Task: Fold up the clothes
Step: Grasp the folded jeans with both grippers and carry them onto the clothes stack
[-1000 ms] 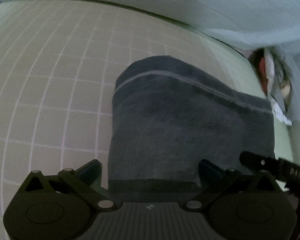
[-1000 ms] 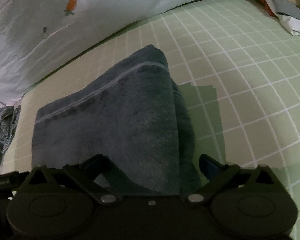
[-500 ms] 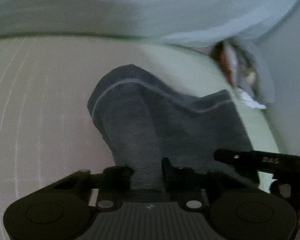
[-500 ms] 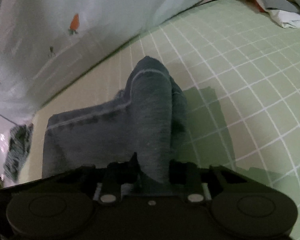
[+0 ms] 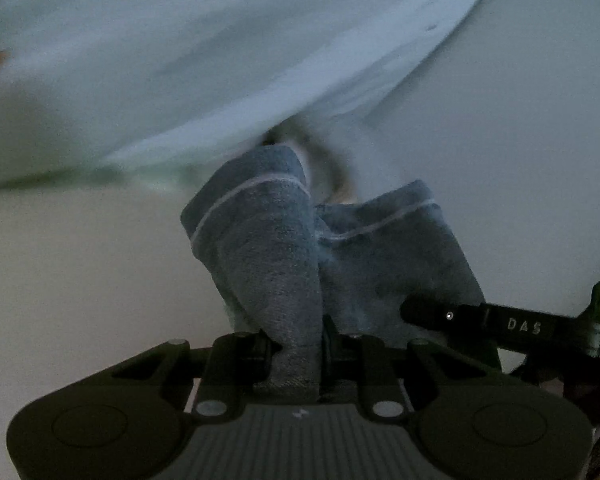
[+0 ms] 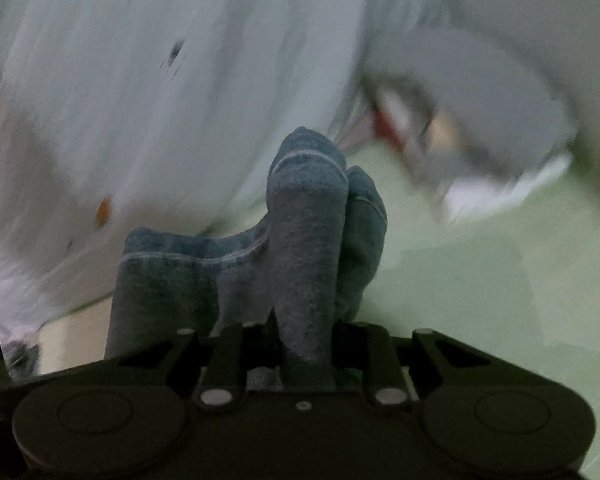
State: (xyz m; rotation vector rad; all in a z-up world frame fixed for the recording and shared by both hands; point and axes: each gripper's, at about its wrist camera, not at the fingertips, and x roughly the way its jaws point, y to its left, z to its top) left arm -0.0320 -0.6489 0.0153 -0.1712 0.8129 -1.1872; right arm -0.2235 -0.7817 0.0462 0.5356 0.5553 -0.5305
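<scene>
A dark blue-grey towel (image 5: pixel 284 256) with a pale stripe is pinched at both near corners and lifted off the bed. My left gripper (image 5: pixel 296 344) is shut on its left corner; the cloth bunches up between the jaws. My right gripper (image 6: pixel 306 340) is shut on the right corner of the same towel (image 6: pixel 308 240), which stands up in a thick fold. The right gripper's dark finger (image 5: pixel 460 318) shows at the right of the left wrist view. The towel sags between the two grippers.
A pale quilt with small carrot prints (image 5: pixel 180 60) (image 6: pixel 120 100) fills the background, blurred by motion. The green checked sheet (image 6: pixel 460 280) lies below. A heap of mixed clothes (image 6: pixel 460 128) sits at the far right.
Both grippers closed on the towel's near corners, then lifted and tilted up; the towel came off the sheet and bunched, and the view swung toward the quilt.
</scene>
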